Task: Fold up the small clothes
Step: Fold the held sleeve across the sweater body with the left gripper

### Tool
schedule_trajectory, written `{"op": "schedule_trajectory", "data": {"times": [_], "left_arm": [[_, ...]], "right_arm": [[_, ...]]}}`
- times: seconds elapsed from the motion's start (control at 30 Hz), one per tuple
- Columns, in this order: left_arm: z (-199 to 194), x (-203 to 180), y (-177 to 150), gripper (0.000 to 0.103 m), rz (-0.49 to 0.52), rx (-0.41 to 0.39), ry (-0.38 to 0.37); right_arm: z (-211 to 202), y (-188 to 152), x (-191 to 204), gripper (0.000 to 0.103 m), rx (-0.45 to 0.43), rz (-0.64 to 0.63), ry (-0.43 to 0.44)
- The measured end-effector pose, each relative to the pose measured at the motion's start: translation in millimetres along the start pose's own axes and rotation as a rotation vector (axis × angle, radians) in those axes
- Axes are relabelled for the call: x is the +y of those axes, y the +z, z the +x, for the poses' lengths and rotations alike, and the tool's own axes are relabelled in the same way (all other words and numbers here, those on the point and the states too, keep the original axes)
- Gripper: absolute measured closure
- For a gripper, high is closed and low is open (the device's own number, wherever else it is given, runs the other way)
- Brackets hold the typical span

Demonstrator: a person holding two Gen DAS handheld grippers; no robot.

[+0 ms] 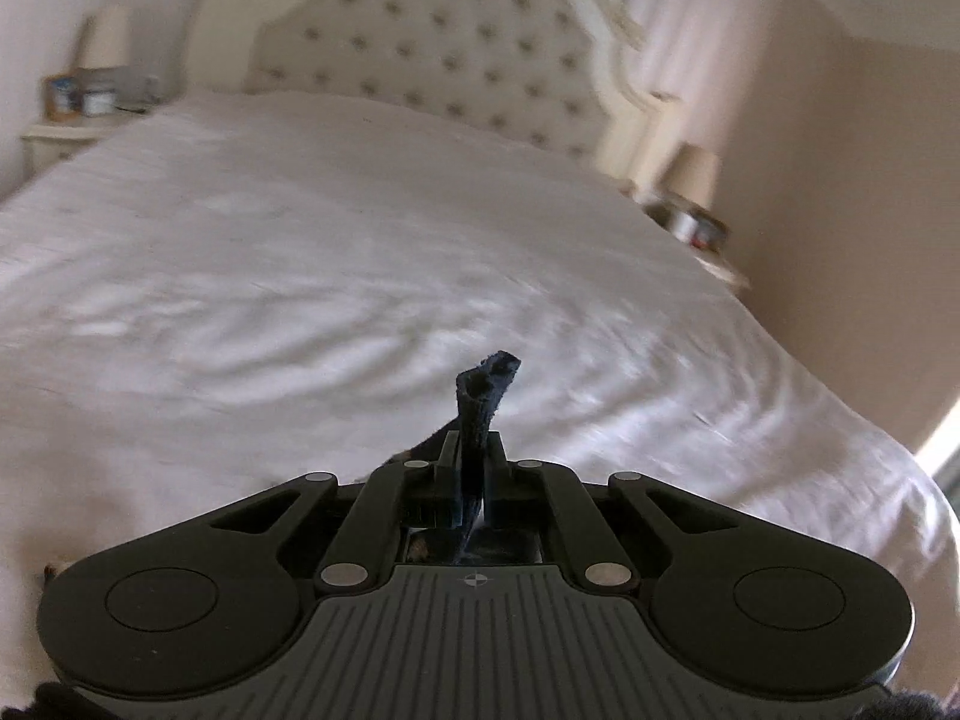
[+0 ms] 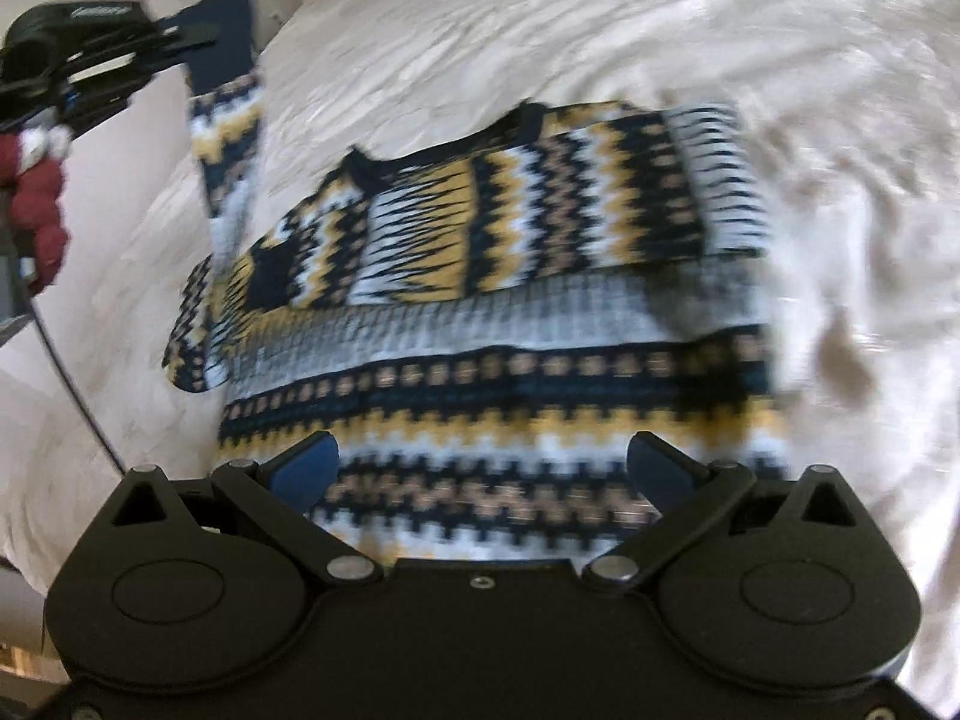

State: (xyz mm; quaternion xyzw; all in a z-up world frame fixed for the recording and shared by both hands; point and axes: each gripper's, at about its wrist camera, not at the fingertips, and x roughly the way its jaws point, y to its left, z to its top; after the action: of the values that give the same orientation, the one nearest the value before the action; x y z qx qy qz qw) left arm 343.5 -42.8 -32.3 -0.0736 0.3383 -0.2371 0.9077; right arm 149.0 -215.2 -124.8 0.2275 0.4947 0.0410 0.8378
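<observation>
Right wrist view shows a knitted sweater (image 2: 492, 276) with zigzag bands of yellow, white, tan and dark blue. It lies on the white bed sheet (image 2: 660, 30) in the middle of the frame. Its long side runs from left to right across the picture, and its dark neck edge faces the top of the frame. One side is folded over the body. One sleeve (image 2: 231, 138) goes up toward the upper left of the frame, where the left gripper (image 2: 198, 36) holds its dark blue cuff up in the air. The right gripper (image 2: 483, 468) sits at the bottom of the frame, over the sweater's bottom edge, and its two blue fingers (image 2: 306, 468) are wide apart with nothing between them.

Left wrist view shows the left gripper (image 1: 471, 450) pinched tight on the dark blue cuff (image 1: 483, 396), which sticks up past the fingertips (it looks a bit twisted). Behind it is a big bed (image 1: 360, 240) with a wrinkly white cover. A buttoned headboard (image 1: 444, 48) fills the top of the frame. A small lamp (image 1: 690, 177) stands at the right, another lamp (image 1: 105, 36) at the upper left. The walls are pale pink.
</observation>
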Motion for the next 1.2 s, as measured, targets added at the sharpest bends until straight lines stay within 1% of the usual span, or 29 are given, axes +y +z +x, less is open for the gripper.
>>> {"op": "schedule_trajectory", "data": {"times": [0.17,0.3,0.37,0.43,0.47,0.5,0.57,0.63,0.7,0.73,0.87,1.03,1.1,1.2], "left_arm": [[44,-53,-33,0.097,0.049,0.087,-0.050],[71,-75,-59,0.095,0.072,0.189,-0.072],[75,-79,-71,0.093,0.073,0.213,-0.084],[71,-82,-75,0.083,0.072,0.227,-0.096],[67,-80,-76,0.072,0.069,0.227,-0.101],[61,-77,-77,0.067,0.070,0.221,-0.102],[49,-78,-76,0.061,0.082,0.208,-0.083],[38,-68,-73,0.054,0.078,0.199,-0.058],[24,-52,-70,0.045,0.059,0.195,-0.033],[18,-43,-69,0.043,0.053,0.198,-0.014],[-1,-3,-73,0.042,0.040,0.236,0.075],[-16,60,-82,0.042,-0.040,0.267,0.190],[-18,86,-83,0.042,-0.084,0.272,0.221],[-16,115,-83,0.042,-0.112,0.289,0.245]], "right_arm": [[-15,-4,-33,0.001,-0.008,0.033,-0.019],[-25,-7,-54,0.001,-0.012,0.048,-0.026],[-26,-8,-60,0.001,-0.014,0.050,-0.024],[-27,-8,-63,0.001,-0.014,0.049,-0.022],[-27,-8,-65,0.001,-0.015,0.047,-0.020],[-27,-7,-65,0.001,-0.016,0.044,-0.016],[-25,-3,-65,0.001,-0.023,0.036,-0.011],[-24,2,-64,0.001,-0.032,0.033,-0.008],[-21,11,-60,0.001,-0.043,0.025,-0.004],[-20,16,-58,0.001,-0.048,0.018,-0.004],[-10,40,-44,0.001,-0.071,-0.013,-0.002],[3,73,-27,0.001,-0.106,-0.025,0.004],[12,86,-23,0.001,-0.108,-0.032,0.000],[25,101,-20,0.001,-0.105,-0.027,-0.023]]}}
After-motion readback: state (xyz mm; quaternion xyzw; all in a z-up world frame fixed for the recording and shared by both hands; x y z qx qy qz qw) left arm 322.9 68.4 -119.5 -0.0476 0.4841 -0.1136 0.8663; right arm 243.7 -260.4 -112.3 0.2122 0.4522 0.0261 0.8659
